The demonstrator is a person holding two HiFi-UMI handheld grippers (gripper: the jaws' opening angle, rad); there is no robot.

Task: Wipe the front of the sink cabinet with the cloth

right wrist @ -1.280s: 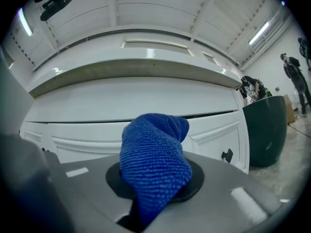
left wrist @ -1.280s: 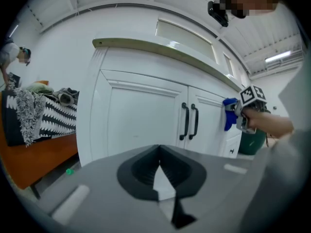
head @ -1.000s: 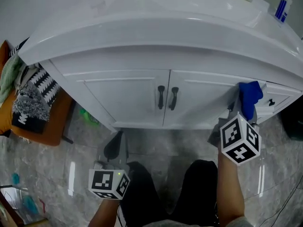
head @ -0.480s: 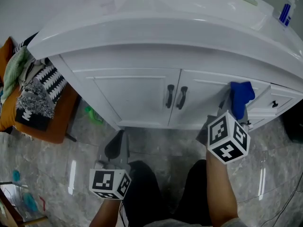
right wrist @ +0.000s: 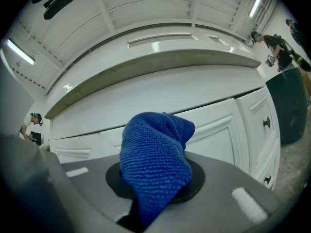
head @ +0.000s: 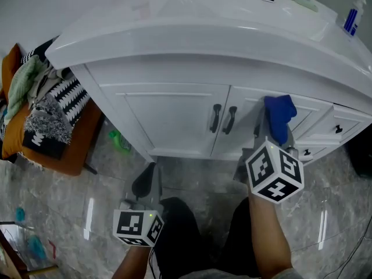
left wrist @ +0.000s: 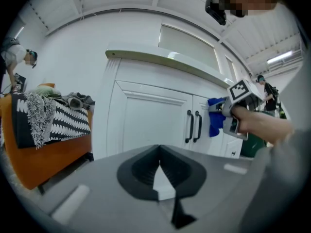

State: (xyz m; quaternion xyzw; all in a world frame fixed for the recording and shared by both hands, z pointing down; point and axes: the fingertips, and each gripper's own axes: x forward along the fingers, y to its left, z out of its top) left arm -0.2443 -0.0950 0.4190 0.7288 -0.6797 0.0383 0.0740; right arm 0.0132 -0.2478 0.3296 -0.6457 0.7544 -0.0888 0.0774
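Grey marble-look floor (head: pixel 192 176) filled the lower half of the head view, with the white sink cabinet (head: pixel 168 121) across the top and an orange chair (head: pixel 65 156) piled with clothes at the left edge. Right of centre, the right gripper (head: pixel 274 133) held the blue cloth (head: pixel 279 115) up at the right door, beside the black handles (head: pixel 223 120); contact with the door could not be told. The left gripper (head: pixel 145 182) hung at lower left, well apart from the cabinet.

Left gripper view: its jaws were pressed together, with nothing between them.

Right gripper view: the jaws were clamped on the bunched cloth at lower centre, with the cabinet front behind.
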